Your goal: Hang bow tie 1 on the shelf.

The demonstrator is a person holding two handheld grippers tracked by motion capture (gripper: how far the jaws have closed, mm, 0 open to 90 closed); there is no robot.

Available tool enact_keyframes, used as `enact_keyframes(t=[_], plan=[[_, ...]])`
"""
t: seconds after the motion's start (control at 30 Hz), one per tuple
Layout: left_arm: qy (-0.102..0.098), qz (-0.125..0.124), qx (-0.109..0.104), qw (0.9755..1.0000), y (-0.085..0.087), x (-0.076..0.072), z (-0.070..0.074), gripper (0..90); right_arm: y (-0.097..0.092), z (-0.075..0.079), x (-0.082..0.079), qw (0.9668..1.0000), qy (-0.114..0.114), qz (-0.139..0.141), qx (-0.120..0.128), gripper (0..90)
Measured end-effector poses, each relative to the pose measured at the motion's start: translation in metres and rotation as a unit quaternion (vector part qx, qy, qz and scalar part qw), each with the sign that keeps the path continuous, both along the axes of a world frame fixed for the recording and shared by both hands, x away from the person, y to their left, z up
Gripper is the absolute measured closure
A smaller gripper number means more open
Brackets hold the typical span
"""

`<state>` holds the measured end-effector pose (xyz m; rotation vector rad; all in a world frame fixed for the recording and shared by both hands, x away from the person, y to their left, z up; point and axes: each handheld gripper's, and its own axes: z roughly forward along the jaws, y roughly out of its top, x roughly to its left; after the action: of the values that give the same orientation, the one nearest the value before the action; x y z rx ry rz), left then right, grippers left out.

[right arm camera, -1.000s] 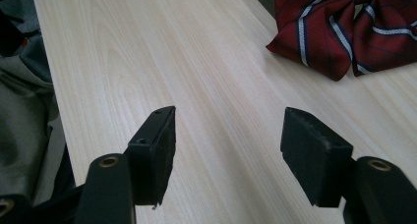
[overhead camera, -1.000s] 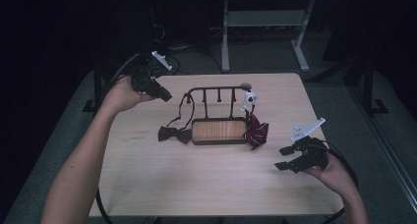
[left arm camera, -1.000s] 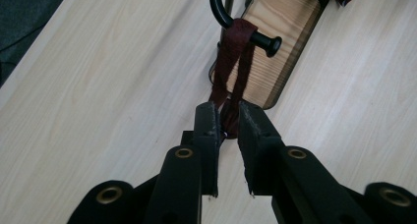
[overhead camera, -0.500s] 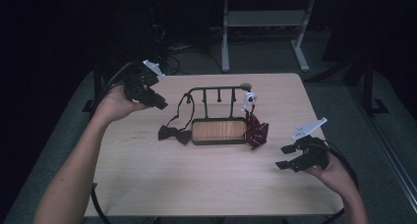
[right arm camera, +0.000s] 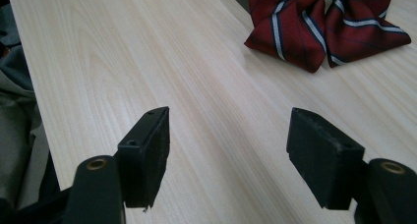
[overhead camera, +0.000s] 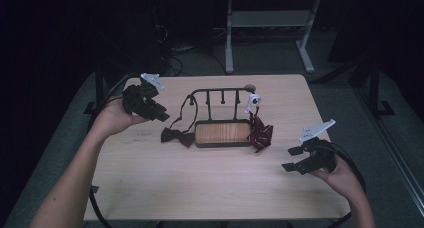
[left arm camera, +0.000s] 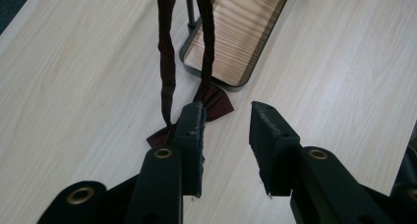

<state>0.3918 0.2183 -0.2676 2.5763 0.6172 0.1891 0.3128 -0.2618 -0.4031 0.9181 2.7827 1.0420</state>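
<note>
Right tongs [overhead camera: 296, 159]: nearest item, held low over the near right part of the pale wood-grain surface [overhead camera: 200, 188]; jaws spread wide and have just been opening, nothing between them, bare wood beneath in the right gripper view [right arm camera: 228, 150]. Red striped bow tie [overhead camera: 261, 134]: lies on the surface ahead of the right tongs, apart from them, touching the right end of the tray; navy and white stripes legible in the right gripper view [right arm camera: 324, 25]. Tray [overhead camera: 222, 133]: dark-rimmed oblong with a wooden floor, middle of the surface, base of a black metal rack [overhead camera: 220, 93] with upright pegs under a top rail. Dark bow tie [overhead camera: 177, 137]: rests on the surface just left of the tray, its strap [overhead camera: 187, 108] rising in a loop to the left end of the rack. Left tongs [overhead camera: 159, 113]: at the far left of the surface, left of the rack; released, jaws partly apart and just now widening, gripping nothing; in the left gripper view [left arm camera: 226, 130] they point at the dark bow tie [left arm camera: 211, 98], which lies just beyond the pads, with both strap runs [left arm camera: 167, 52] hanging ahead. White clip [overhead camera: 253, 100]: hangs at the rack's right end, above the striped tie.
</note>
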Motion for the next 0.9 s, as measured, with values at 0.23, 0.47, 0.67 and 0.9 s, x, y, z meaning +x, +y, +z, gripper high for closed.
enact_keyframes(t=[0.23, 0.47, 0.67, 0.9], plan=[[0.001, -0.004, -0.003, 1.0, 0.007, -0.011, -0.01, 62.8, -0.001, -0.001, 0.0, 1.0, 0.002, -0.003, 0.0, 31.8], [0.006, -0.006, -0.003, 1.0, 0.012, -0.02, -0.021, 61.7, -0.003, -0.001, 0.0, 1.0, 0.001, -0.006, 0.0, 31.5], [0.005, -0.014, 0.0, 0.9999, 0.013, -0.027, -0.026, 60.2, -0.005, -0.001, 0.0, 1.0, 0.001, -0.008, 0.0, 31.3], [0.007, -0.014, 0.001, 0.9999, 0.016, -0.036, -0.035, 58.5, -0.007, -0.002, -0.001, 0.9999, 0.004, -0.013, 0.0, 31.3]])
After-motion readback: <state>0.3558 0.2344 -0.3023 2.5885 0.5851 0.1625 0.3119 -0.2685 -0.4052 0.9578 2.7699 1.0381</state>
